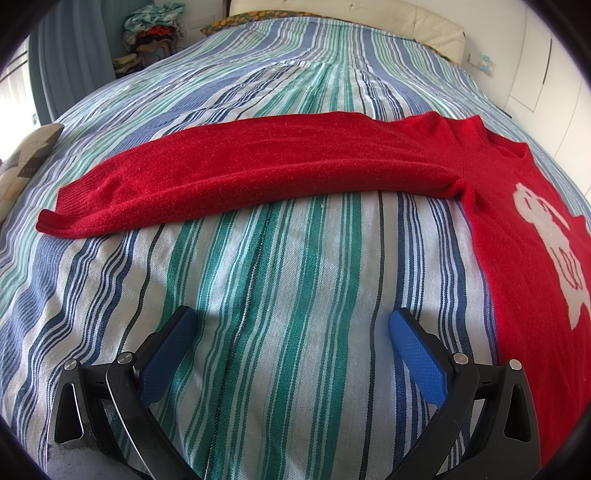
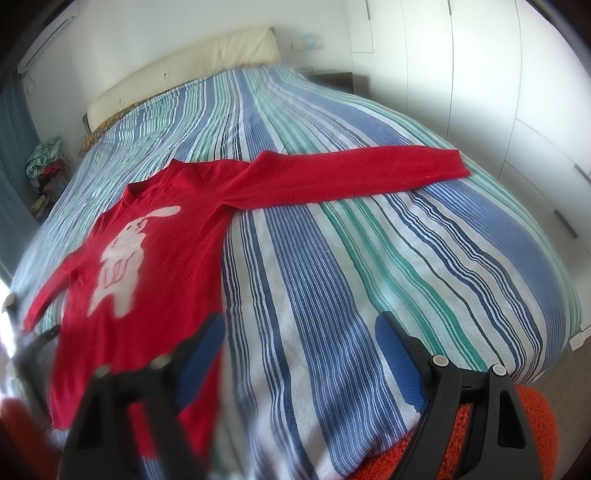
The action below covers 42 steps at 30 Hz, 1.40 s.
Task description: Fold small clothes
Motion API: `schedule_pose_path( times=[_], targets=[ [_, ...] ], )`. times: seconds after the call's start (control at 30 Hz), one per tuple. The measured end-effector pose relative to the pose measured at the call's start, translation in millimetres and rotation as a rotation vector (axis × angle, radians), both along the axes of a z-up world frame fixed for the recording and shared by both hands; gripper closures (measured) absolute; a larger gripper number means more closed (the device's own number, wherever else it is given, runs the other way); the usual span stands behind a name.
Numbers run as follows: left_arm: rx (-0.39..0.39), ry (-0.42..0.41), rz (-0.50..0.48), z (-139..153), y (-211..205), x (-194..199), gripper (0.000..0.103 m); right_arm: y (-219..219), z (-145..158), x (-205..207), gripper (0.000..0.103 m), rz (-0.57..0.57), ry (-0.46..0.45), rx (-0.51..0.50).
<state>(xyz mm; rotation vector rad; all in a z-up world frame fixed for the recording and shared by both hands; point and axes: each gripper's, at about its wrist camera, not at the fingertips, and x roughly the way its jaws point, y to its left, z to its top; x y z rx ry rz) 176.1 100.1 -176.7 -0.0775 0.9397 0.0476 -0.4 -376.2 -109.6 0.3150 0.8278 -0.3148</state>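
A small red sweater (image 2: pixel 177 236) with a white rabbit figure lies flat, front up, on a striped bed (image 2: pixel 332 258). In the left wrist view its left sleeve (image 1: pixel 240 177) stretches out across the bed, the body (image 1: pixel 535 258) at the right edge. In the right wrist view the other sleeve (image 2: pixel 351 177) stretches out to the right. My left gripper (image 1: pixel 291 325) is open and empty above the bedspread, short of the sleeve. My right gripper (image 2: pixel 299 332) is open and empty, its left finger over the sweater's lower right part.
A cream headboard (image 2: pixel 184 70) stands at the far end. A pile of clothes (image 1: pixel 155 33) sits beyond the bed at the far left. A patterned cushion (image 1: pixel 26 158) lies at the bed's left edge. White wardrobe doors (image 2: pixel 517 92) line the right side.
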Motion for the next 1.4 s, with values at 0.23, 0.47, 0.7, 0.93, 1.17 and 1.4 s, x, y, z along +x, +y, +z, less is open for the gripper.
schedule_pose_path(
  times=[0.23, 0.47, 0.7, 0.93, 1.17, 1.4],
  targets=[
    [0.000, 0.000, 0.000, 0.0, 0.0, 0.0, 0.000, -0.6, -0.7, 0.7, 0.020, -0.001, 0.000, 0.003],
    [0.000, 0.000, 0.000, 0.0, -0.1, 0.0, 0.000, -1.1, -0.9, 1.0, 0.020, -0.002, 0.003, 0.005],
    [0.000, 0.000, 0.000, 0.0, -0.2, 0.0, 0.000, -1.3, -1.3, 1.2, 0.020, -0.002, 0.004, 0.005],
    [0.000, 0.000, 0.000, -0.1, -0.2, 0.0, 0.000, -1.3, -2.9, 0.9, 0.020, -0.003, 0.008, 0.007],
    [0.001, 0.000, 0.000, -0.1, -0.1, -0.1, 0.000, -1.0, -3.3, 1.0, 0.020, -0.002, 0.011, 0.008],
    [0.001, 0.000, 0.000, -0.1, -0.2, 0.0, 0.000, -0.3, -3.1, 0.4, 0.020, -0.002, 0.013, 0.009]
  ],
)
